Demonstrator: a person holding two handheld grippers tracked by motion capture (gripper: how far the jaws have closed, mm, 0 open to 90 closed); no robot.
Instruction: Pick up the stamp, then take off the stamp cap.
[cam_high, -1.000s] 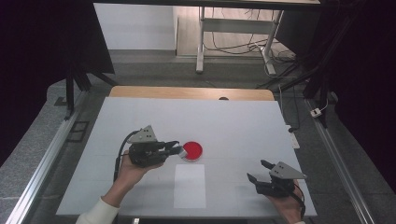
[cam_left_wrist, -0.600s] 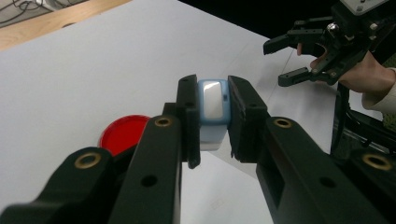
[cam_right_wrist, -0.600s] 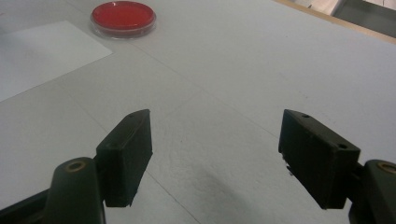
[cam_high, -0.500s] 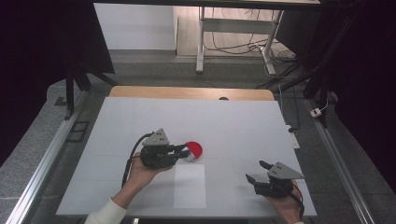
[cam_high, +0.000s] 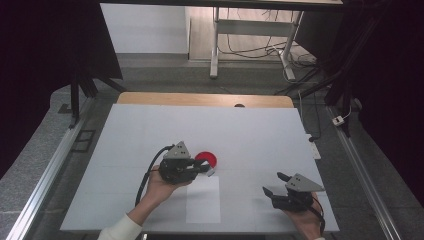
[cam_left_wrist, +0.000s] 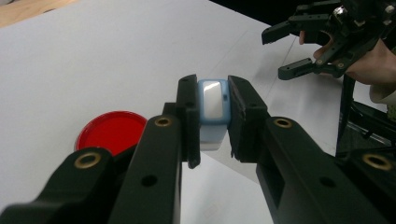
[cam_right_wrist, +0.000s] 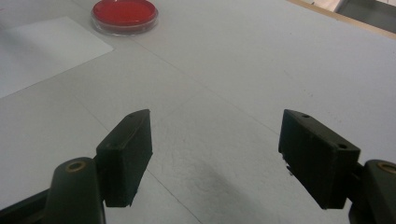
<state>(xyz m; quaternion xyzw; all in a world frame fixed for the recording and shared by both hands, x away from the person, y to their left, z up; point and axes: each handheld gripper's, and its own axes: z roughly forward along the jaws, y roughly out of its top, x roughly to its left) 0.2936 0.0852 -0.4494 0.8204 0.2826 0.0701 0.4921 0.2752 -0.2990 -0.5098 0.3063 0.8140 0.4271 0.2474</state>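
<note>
Gripping a small pale-blue block (cam_left_wrist: 212, 107) in my left claw (cam_left_wrist: 212, 116), I'm holding it above the surface (cam_high: 150, 135), just beside the red dish (cam_high: 207, 158). Right claw (cam_right_wrist: 215, 158) rests wide open, empty. I'd lower slowly, level, before releasing.

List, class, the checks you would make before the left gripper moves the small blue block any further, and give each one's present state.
1. Left gripper shut on the small blue block: ok.
2. Block square between the pads: ok.
3. Red dish apart from the block: ok.
4. White sheet lying flat: ok.
5. Right gripper open, off to the side: ok.
6. Block lifted off the table: cannot tell.
</note>
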